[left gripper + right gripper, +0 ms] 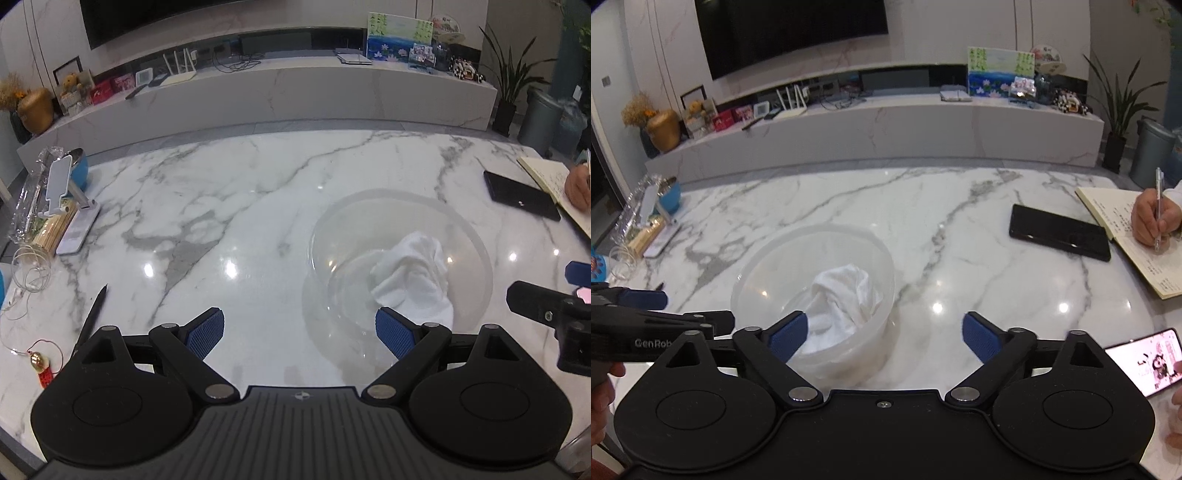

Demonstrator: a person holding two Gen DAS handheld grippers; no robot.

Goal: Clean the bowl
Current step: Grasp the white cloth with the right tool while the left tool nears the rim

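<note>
The clear bowl (812, 291) stands upright on the marble counter (258, 221) with a crumpled white cloth (846, 299) lying inside it, heaped toward the bottom; whether the wiping is yet to come or already over cannot be judged from this, since a cloth left in the bowl fits both; if wiping is in hand, it would go best with one gripper steadying the rim, as the light bowl may slide on the glossy stone, while the other pinches the cloth at a raised fold and drags it round the wall; the left hand-held gripper (299, 332) is spread wide and holds nothing, its right pad just before the cloth; the right hand-held gripper (886, 336) is likewise released and empty, its left pad overlapping the bowl's near rim.
</note>
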